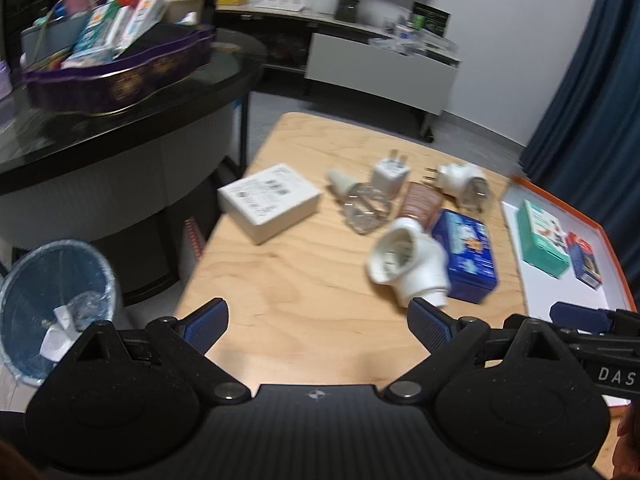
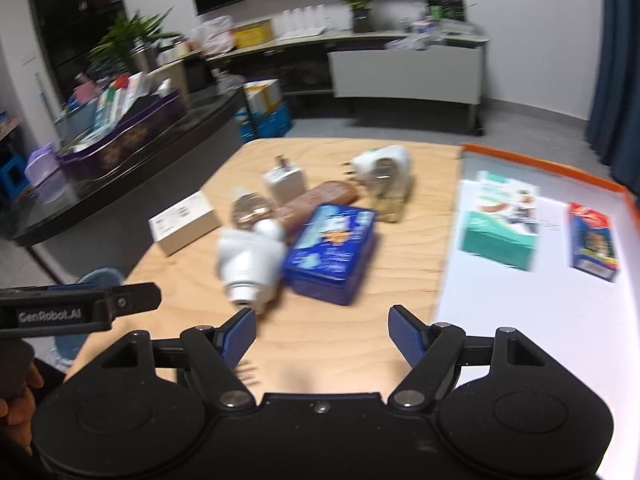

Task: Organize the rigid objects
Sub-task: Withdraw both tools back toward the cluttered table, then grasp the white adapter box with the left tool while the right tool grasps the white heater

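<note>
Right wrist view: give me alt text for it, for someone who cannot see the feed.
The open right tool hovers empty over a wooden table, facing a blue tin and a white plug adapter among other small items. To the right, an orange-edged white tray holds a teal box and a small blue box. The left tool enters at left.

Light plywood counter [image 1: 304,292], rounded corners. Directly on it:
- white rectangular cardboard box with barcode label [image 1: 269,203], left, apart from rest
- white elbow-shaped plastic fitting [image 1: 408,266], touching blue rectangular tin [image 1: 468,255]
- brown tube [image 1: 422,203] lying behind tin
- clear glass bottle with white cap [image 1: 360,204], on its side
- white square plug adapter [image 1: 390,174], prongs up
- white round plug adapter [image 1: 460,179]
- shallow white tray with orange rim [image 1: 560,204] at right edge
</note>
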Demonstrator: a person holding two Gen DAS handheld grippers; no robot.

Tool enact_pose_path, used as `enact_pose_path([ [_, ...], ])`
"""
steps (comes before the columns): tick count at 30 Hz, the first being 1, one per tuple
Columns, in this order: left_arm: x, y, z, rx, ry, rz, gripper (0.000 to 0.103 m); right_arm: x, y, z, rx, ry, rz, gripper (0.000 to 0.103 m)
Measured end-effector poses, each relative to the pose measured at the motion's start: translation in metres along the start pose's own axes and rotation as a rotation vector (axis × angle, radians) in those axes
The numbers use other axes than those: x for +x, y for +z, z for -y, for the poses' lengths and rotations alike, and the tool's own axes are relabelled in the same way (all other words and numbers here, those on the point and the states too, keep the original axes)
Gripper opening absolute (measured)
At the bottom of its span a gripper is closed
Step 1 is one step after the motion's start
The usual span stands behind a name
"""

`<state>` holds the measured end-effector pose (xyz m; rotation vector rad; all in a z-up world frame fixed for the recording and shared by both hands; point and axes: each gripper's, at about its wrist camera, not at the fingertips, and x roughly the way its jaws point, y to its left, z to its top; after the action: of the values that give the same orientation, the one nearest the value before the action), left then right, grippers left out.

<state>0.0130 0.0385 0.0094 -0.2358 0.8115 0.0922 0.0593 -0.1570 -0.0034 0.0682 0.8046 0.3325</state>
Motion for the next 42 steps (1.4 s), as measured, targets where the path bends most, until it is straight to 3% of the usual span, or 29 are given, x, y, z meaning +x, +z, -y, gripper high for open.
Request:
enact_pose_path([
  [10,0.001,0.003,-0.034,-0.085,0.032,0.003,0.099,0.040,0.017,-0.024,0.048,0.112,-0.045,0.089],
  [15,0.008,0.007,-0.039,-0.068,0.039,0.012,0.099,0.065,0.027,-0.038,0.044,0.110,-0.071,0.090],
  [24,0.045,0.040,-0.052,0.044,0.057,0.018,0.103,0.109,0.037,-0.042,0.120,0.087,-0.124,0.090],
  [27,0.058,0.050,-0.047,0.133,0.054,0.037,0.103,0.109,0.038,-0.043,0.105,0.051,-0.099,0.062],
  [32,0.079,0.063,-0.037,0.249,0.036,0.065,0.103,0.100,0.032,-0.043,0.052,0.049,-0.098,0.062],
  [40,0.112,0.067,-0.027,0.390,0.013,0.035,0.103,0.057,0.026,-0.038,-0.012,0.061,-0.044,0.062],
  [42,0.117,0.065,-0.025,0.410,0.003,0.021,0.097,0.045,0.024,-0.031,-0.004,0.057,-0.030,0.062],
])
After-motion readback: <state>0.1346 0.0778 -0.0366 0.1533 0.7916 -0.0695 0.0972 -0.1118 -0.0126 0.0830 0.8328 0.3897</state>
